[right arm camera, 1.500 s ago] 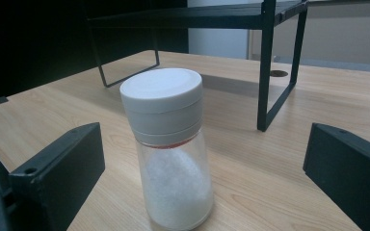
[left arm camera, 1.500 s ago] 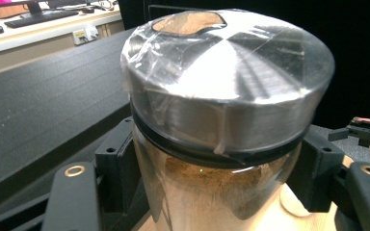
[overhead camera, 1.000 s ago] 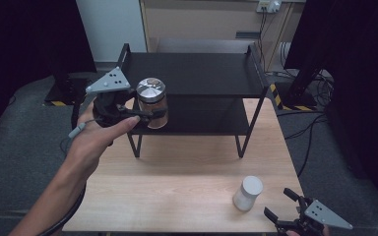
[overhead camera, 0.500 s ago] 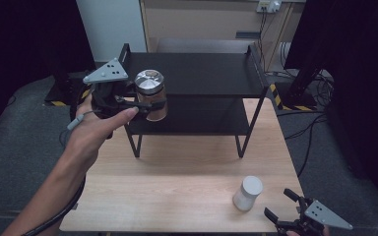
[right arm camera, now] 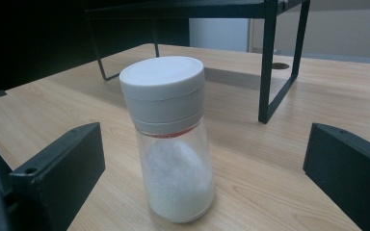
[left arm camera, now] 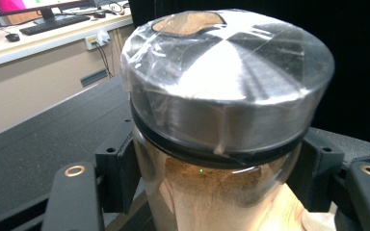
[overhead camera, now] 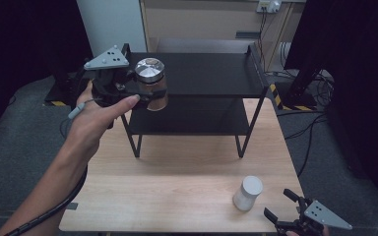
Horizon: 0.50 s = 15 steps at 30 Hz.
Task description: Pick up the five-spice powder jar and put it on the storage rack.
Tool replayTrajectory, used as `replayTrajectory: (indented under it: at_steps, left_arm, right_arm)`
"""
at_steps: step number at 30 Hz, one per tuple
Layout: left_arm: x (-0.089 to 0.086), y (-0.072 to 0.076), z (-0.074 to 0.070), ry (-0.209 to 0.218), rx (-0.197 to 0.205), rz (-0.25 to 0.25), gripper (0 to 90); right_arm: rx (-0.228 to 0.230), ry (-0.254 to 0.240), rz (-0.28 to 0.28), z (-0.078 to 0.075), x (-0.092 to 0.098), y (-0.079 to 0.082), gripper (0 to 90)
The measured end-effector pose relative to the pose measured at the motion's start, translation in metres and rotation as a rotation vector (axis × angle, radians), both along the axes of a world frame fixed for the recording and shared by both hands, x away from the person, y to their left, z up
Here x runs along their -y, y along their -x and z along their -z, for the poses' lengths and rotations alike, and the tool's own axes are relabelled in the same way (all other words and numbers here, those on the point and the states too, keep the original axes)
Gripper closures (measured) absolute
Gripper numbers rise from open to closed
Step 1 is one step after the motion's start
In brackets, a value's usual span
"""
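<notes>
A metal-lidded spice jar (overhead camera: 150, 83), clamped in the left gripper (overhead camera: 128, 88), hangs at the black shelf rack's (overhead camera: 211, 73) top left corner, not yet set down, while the white-capped shaker (overhead camera: 247, 192) waits near right before the wide-open right gripper (overhead camera: 283, 209).

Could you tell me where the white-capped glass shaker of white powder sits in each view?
High view: the white-capped glass shaker stands lower right on the wooden table, just ahead of the right gripper.
Left gripper view: not in it.
Right gripper view: centre, between the open fingers.
Shared landmark: the black metal two-tier rack behind it.
</notes>
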State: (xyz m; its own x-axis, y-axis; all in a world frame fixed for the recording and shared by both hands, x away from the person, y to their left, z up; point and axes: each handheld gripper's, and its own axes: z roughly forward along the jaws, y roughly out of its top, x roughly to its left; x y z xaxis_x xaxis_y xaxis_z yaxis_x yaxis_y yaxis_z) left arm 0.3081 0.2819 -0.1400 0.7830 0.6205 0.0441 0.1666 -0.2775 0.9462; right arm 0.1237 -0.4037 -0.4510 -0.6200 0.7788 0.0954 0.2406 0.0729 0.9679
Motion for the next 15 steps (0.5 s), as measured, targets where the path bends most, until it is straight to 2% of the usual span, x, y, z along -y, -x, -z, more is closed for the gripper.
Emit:
replayTrajectory:
  at_steps: [15]
  left_arm:
    - [0.007, -0.016, -0.001, 0.01, -0.002, -0.017, 30.0]
  right_arm:
    - [-0.003, -0.002, 0.003, 0.0, 0.001, 0.001, 1.4]
